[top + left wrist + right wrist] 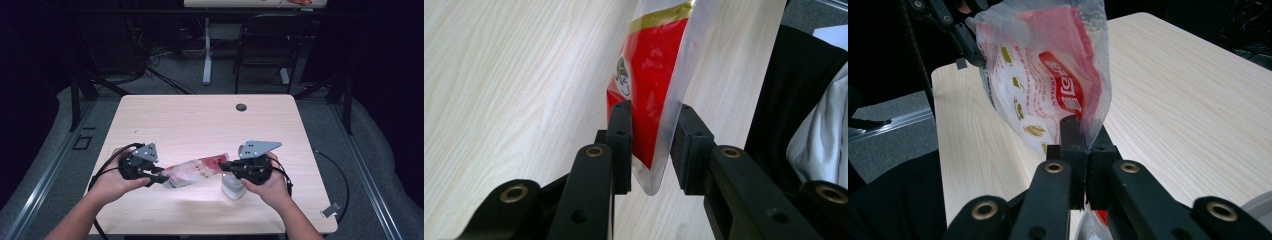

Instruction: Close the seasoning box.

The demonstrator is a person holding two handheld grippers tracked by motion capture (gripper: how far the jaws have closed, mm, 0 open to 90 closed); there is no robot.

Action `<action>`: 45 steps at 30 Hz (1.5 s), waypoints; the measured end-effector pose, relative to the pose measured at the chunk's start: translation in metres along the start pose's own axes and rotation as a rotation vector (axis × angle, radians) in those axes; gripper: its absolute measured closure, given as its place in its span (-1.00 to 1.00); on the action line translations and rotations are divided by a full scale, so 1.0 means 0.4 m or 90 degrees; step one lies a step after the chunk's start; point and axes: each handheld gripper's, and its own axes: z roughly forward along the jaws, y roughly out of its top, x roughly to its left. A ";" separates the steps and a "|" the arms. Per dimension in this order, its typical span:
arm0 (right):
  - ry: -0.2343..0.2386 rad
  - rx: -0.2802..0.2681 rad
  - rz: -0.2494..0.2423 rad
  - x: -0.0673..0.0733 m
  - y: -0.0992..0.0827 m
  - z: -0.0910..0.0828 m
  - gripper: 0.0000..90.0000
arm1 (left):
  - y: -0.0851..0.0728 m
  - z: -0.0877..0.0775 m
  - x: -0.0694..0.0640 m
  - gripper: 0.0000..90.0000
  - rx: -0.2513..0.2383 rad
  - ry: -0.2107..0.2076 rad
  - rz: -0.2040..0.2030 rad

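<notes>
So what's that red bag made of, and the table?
The red bag looks like thin, glossy plastic film: it crinkles, shines, and its edges are see-through. The table looks like pale wood, probably a smooth laminate, since its grain lines are very even with a soft sheen.

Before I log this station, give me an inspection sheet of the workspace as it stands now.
Surface: pale wooden table, round grommet hole.
Job's things: red and clear plastic pouch stretched between both tools.
Clutter: small white container under the right hand.
Grippers: left tool straddles the pouch edge with a gap on one side; right tool shut on the pouch.
Cables: black cables trail from both tools.
Surroundings: black chair, second desk behind.
</notes>
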 end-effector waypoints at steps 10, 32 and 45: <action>-0.003 -0.007 0.005 -0.001 -0.008 -0.002 0.98 | 0.021 -0.009 0.003 0.62 0.022 0.002 0.011; -0.017 -0.045 0.016 0.001 -0.034 -0.009 0.98 | 0.066 -0.029 0.004 0.62 0.062 0.010 0.039; -0.016 -0.068 0.027 -0.006 -0.051 -0.013 0.94 | 0.091 -0.040 0.002 0.63 0.076 0.014 0.046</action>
